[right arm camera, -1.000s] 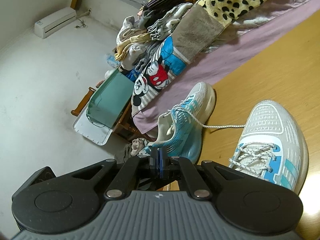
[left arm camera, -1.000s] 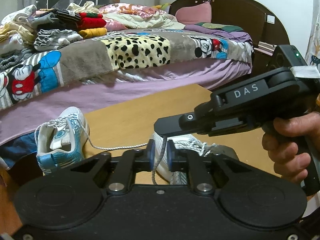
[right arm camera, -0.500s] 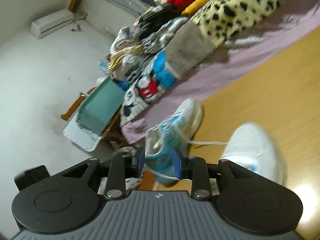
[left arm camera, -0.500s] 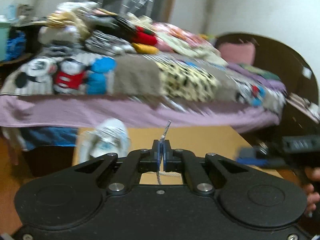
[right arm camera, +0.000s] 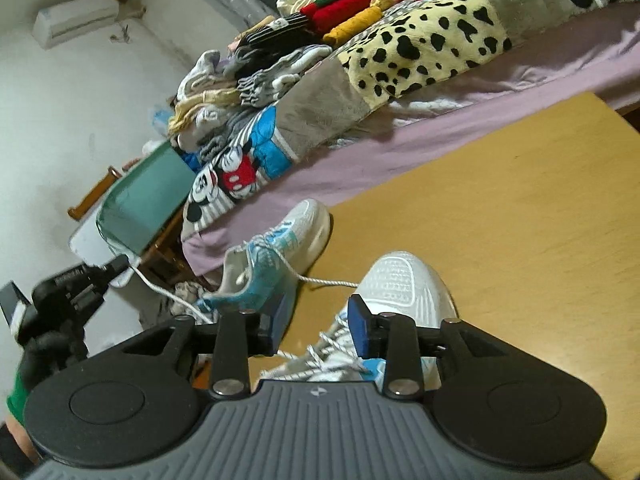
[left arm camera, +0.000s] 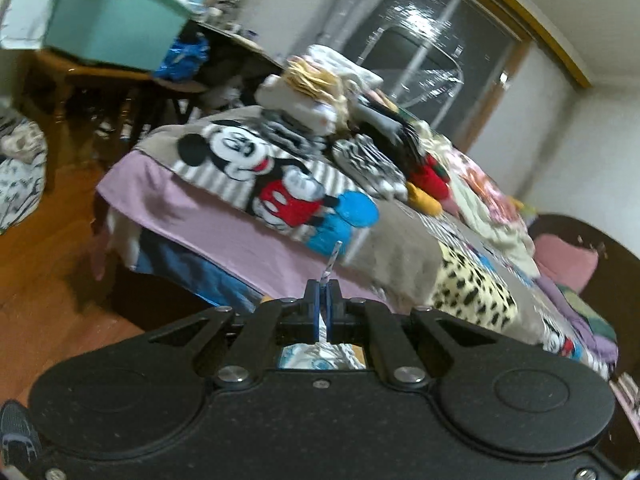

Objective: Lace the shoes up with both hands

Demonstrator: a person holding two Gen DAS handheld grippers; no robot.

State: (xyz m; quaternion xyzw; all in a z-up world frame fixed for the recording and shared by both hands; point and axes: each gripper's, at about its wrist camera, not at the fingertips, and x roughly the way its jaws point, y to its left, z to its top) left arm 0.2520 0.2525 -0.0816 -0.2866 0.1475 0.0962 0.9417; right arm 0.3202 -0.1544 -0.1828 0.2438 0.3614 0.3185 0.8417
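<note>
Right gripper [right arm camera: 316, 330]: fingers spread wide and holding nothing, hovering just above the near shoe.
Near shoe [right arm camera: 404, 296]: white mesh toe pointing away from the tool, on the table [right arm camera: 500, 220]; its crossed laces [right arm camera: 332, 350] sit right under the open gap.
Left gripper [left arm camera: 323, 312]: fingers pressed together, pinching the lace end [left arm camera: 332, 258], whose tip sticks up past the fingertips. In the right view it is off to the tool's left, raised clear of the table edge.
Lace [right arm camera: 168, 294]: runs taut from the left tool down to the far shoe; a second strand lies on the table between the two shoes.
Far shoe [right arm camera: 276, 252]: blue and white, beyond and left of the right tool, at the table's edge beside the bed [right arm camera: 400, 132].
Step in hand: most likely drawing the lace through an eyelet of the far shoe.
Doing it well: keep the pull steady and in line with the eyelet, so the light shoe is not dragged off the edge; bring the open right tool down to brace the shoe or take the free strand.
Beyond: piled clothes [right arm camera: 280, 60] on the bed.
</note>
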